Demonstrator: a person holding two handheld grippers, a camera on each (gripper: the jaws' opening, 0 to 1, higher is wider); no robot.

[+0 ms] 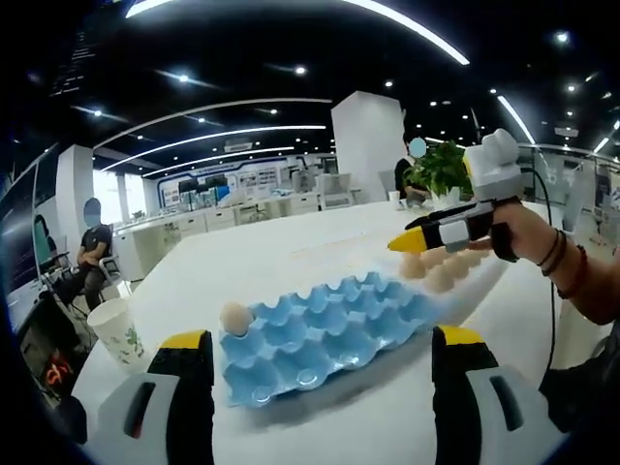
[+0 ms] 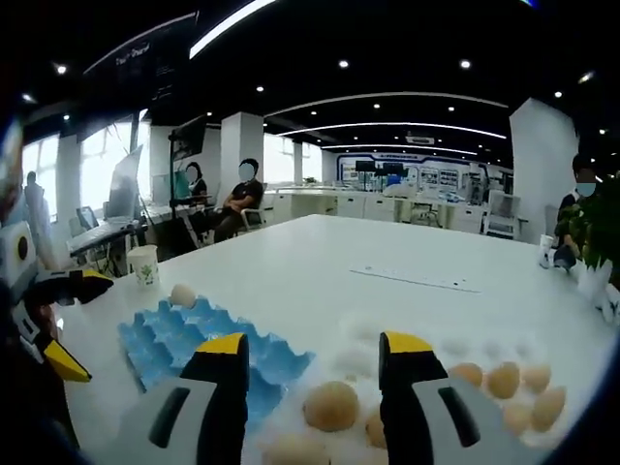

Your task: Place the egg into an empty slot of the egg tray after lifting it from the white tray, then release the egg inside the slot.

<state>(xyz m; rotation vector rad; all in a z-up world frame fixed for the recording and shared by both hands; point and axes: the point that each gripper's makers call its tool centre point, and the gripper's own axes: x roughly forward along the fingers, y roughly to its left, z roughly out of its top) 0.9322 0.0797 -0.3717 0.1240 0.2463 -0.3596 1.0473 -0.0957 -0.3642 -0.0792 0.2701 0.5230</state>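
Observation:
A blue egg tray [image 1: 320, 334] lies on the white table, with one egg [image 1: 235, 317] in a slot at its near-left corner. My left gripper [image 1: 325, 387] hovers open over the tray's near edge, holding nothing. Beyond the tray's right end, several brown eggs [image 1: 441, 273] rest on the white tray [image 1: 475, 289]. A hand holds my right gripper [image 1: 405, 244] just above them. In the right gripper view, my right gripper [image 2: 318, 373] stands open above an egg [image 2: 331, 405] on the white tray [image 2: 455, 344]. The blue egg tray [image 2: 194, 339] lies to its left, and the left gripper [image 2: 68, 325] is at the left edge.
A paper cup [image 1: 121, 334] stands left of the blue tray near the table's edge. A sheet of paper [image 2: 417, 278] lies farther out on the table. A green plant [image 1: 441, 170] stands at the far end. People sit at desks in the background.

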